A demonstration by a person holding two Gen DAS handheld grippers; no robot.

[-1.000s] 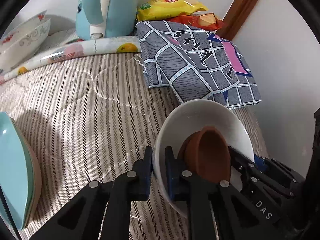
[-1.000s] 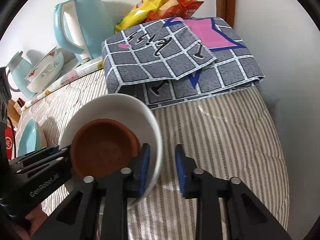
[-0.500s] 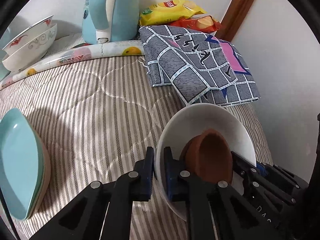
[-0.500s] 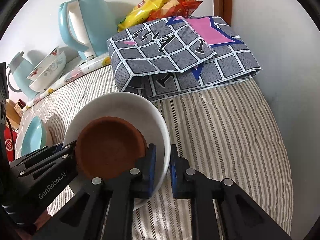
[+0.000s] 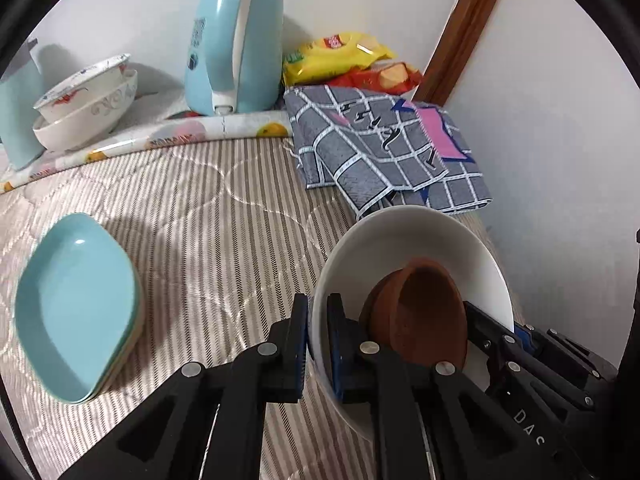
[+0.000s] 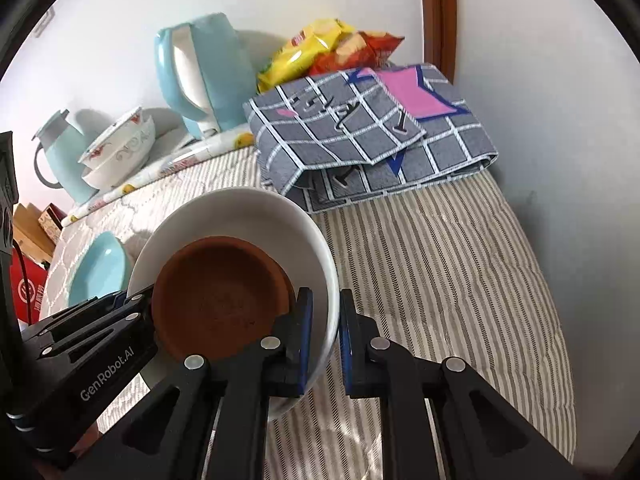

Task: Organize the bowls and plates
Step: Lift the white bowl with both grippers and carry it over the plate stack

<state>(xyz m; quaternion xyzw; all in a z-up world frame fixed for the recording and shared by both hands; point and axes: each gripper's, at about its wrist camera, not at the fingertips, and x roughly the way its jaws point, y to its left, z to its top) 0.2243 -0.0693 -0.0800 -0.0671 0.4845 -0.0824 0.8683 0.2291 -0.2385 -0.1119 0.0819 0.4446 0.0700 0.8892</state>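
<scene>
Left wrist view: my left gripper and right gripper pinch opposite rims of the glossy white ceramic bowl; it's stiff, slippery and breakable, with the loose brown clay saucer free to slide inside.

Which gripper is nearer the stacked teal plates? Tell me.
Left. The left gripper clamps the white bowl's rim facing the teal plates; the right gripper clamps the opposite rim.

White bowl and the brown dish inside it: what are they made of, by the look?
White bowl: likely glazed ceramic or porcelain; smooth, glossy, thin even rim. Melamine can't be ruled out.
Brown dish: looks like unglazed terracotta; matte, slightly grainy reddish-brown surface with no shine.
</scene>
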